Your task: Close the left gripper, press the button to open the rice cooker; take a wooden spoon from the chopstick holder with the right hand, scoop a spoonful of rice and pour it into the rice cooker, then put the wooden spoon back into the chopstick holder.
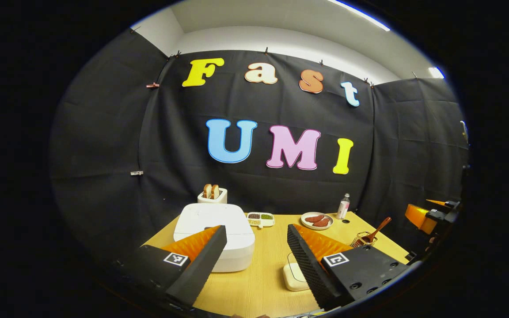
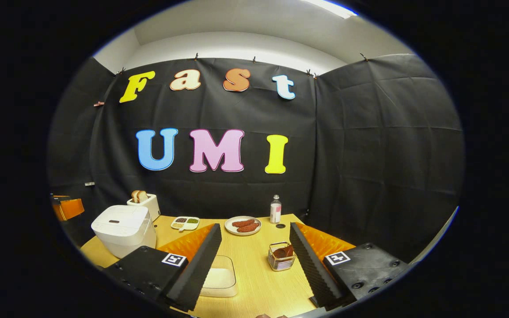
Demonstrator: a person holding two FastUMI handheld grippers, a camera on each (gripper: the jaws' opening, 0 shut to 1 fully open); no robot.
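Observation:
The white rice cooker (image 1: 214, 229) stands with its lid down on the left of the wooden table (image 1: 263, 282); it also shows in the right gripper view (image 2: 124, 229). My left gripper (image 1: 256, 228) is open and holds nothing, its left finger in front of the cooker. A wire chopstick holder (image 2: 281, 257) holds the wooden spoon (image 1: 380, 227), handle leaning up to the right. A shallow white box of rice (image 2: 219, 276) lies near the front edge. My right gripper (image 2: 255, 226) hangs open and bare above the table, with the holder just left of its right finger.
Along the back stand a toaster with bread (image 1: 212, 194), a divided dish of grains (image 1: 260, 218), a plate of sausages (image 1: 317, 220) and a small bottle (image 1: 343, 206). The right gripper's body (image 1: 431, 216) shows at the far right of the left gripper view.

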